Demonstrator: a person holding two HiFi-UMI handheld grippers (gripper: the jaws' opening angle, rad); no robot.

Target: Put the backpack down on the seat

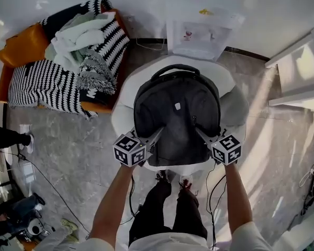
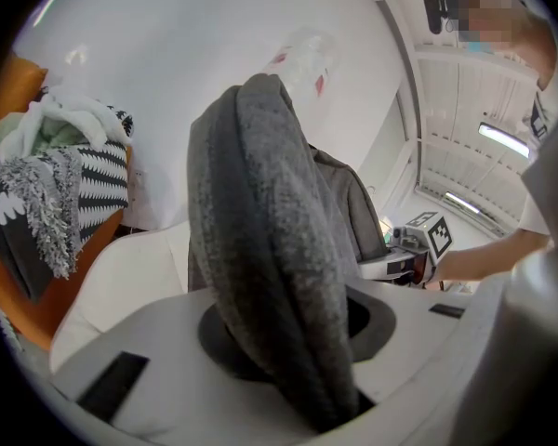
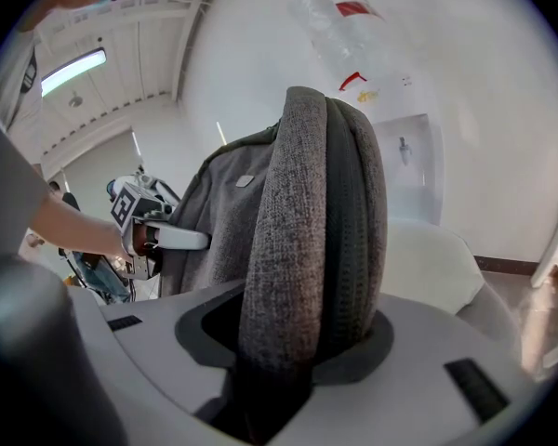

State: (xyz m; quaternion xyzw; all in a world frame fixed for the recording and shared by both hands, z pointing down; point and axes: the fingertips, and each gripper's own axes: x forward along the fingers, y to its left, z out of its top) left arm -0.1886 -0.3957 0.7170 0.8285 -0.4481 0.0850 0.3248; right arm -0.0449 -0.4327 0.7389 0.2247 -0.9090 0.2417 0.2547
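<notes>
The fingers (image 2: 139, 351) of the left gripper (image 1: 156, 135) were clamped on a padded grey strap (image 2: 260, 249) of the backpack (image 1: 175, 114), and those of the right gripper (image 1: 201, 135) were clamped on the other strap (image 3: 307, 230). The backpack was held over the middle of the white seat (image 1: 224, 78), its handle (image 1: 175, 69) toward the seat's back edge; contact with the seat could not be made out.

No text, brand or number can be read anywhere here.
</notes>
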